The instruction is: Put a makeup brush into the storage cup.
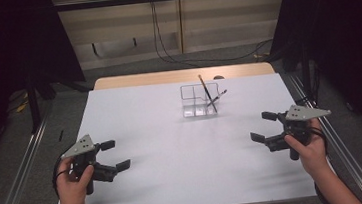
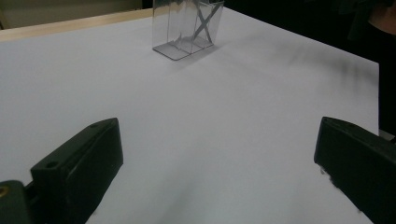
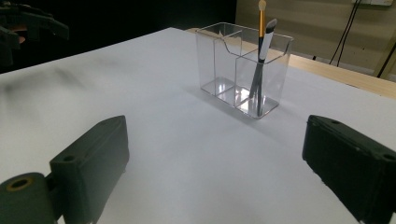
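A clear plastic organizer (image 1: 199,100) (image 2: 186,28) (image 3: 243,69) with several compartments stands on the white table (image 1: 184,152), toward the far middle. Two slim brushes lean in its right compartment: one with a gold handle (image 1: 205,92) (image 3: 261,21) and one dark with a pale tip (image 1: 217,98) (image 3: 264,46). My left gripper (image 1: 116,155) (image 2: 215,172) rests at the near left, open, with nothing between its jaws. My right gripper (image 1: 263,126) (image 3: 215,172) sits at the near right, open and empty too. Both are well short of the organizer.
The white sheet covers the table; a wooden edge (image 1: 181,76) shows at the far side. Cables (image 1: 164,48) trail on the floor beyond. Metal rails (image 1: 20,172) run along both sides of the table.
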Tool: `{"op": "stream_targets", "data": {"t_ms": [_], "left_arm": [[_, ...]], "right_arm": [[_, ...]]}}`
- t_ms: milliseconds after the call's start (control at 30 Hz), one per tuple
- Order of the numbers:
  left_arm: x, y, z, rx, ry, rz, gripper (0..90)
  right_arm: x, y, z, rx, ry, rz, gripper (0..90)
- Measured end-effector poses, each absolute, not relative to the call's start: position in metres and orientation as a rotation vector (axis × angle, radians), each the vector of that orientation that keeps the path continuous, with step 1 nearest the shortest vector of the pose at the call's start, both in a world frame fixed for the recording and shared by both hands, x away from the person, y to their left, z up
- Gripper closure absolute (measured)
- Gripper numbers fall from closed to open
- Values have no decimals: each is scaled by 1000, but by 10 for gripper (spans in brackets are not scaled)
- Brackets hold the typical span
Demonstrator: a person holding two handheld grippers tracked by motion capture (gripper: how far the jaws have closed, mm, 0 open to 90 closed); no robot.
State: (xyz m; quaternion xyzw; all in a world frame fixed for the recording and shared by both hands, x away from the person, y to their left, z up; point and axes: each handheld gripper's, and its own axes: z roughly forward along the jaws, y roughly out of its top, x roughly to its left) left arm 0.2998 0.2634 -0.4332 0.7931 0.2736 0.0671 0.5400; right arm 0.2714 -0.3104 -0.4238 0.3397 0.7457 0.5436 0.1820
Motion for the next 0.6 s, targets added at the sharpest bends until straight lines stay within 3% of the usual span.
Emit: {"op": "stream_targets", "data": {"t_ms": [600], "left_arm": [[300,265,-433,1888,648,164,12]], "right_arm": [[261,-320,-432,976,2110,1516,72]]}}
